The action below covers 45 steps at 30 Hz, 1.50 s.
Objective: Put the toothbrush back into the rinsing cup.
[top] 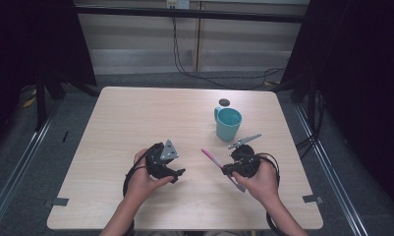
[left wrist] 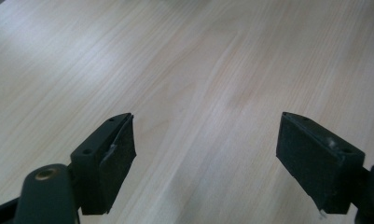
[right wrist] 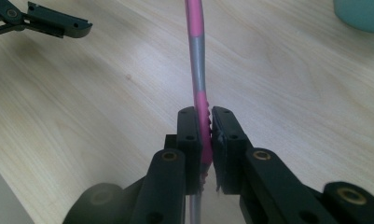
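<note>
Holding a pink-and-grey toothbrush point(right wrist: 197, 56) by its ribbed handle, right gripper point(right wrist: 207, 122), jaws pressed together on the shaft, handle end sticking out behind the pads; seen from above, toothbrush point(top: 212, 160) angled up and leftward off the right gripper point(top: 228, 169), clear of the table point(top: 135, 113).

Spread wide, left gripper point(left wrist: 205, 140), nothing between the pads, bare wood beneath; from above, left gripper point(top: 177, 174) near the table's front edge, well apart from the toothbrush.

Standing upright beyond the right hand, teal mug point(top: 228, 123), open mouth upward, handle to the left; small dark disc point(top: 224, 102) just behind it.

Risks, as judgement:
- Grip narrow and low on a long, slim shaft: likely to pivot or slide between the pads if swung fast or bumped.
- Long free end leading: liable to strike the mug rim rather than enter, tipping or shoving the mug, should the mug be the destination.
- Handover to the open left gripper: drop likely if released before the other pads close.
- Trailing cable beside the right hand: possible snag.
</note>
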### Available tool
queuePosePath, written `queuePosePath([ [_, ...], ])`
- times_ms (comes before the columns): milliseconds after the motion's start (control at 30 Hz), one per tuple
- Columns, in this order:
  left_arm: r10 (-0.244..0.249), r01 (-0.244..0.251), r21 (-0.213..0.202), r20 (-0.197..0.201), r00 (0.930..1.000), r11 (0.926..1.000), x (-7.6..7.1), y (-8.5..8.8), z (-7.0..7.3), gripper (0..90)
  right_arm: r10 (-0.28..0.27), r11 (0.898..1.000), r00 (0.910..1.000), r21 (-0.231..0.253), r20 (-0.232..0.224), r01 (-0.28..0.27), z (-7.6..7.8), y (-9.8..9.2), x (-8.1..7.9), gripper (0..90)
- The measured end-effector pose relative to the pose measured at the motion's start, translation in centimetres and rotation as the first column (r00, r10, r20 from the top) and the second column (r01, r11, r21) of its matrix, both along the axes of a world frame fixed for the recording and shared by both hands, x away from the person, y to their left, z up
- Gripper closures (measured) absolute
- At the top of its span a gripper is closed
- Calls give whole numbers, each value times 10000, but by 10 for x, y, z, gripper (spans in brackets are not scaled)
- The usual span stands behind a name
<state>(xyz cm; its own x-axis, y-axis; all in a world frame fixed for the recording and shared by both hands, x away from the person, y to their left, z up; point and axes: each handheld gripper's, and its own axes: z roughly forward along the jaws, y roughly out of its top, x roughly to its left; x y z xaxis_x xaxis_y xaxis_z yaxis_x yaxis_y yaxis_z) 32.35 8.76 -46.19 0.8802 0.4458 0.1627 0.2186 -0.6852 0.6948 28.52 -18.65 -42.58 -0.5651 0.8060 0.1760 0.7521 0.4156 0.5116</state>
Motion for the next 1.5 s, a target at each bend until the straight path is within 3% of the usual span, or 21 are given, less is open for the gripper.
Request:
queuePosePath([
  [367,-129,122,256,251,9996,9996,0,-15,5,212,387,9992,9992,39,-53,-387,2,16,2,827],
  [767,-264,257,182,388,9989,9995,0,-21,7,218,738,9973,9971,42,-170,-738,7,28,3,827],
  [1000,-545,536,146,647,9964,9985,-2,-30,13,229,803,9967,9965,-76,-233,-805,8,32,5,827],
  [1500,-1177,1115,626,1059,9874,9918,-6,-47,21,263,998,9947,9948,-247,-184,-1003,18,34,9,827],
])
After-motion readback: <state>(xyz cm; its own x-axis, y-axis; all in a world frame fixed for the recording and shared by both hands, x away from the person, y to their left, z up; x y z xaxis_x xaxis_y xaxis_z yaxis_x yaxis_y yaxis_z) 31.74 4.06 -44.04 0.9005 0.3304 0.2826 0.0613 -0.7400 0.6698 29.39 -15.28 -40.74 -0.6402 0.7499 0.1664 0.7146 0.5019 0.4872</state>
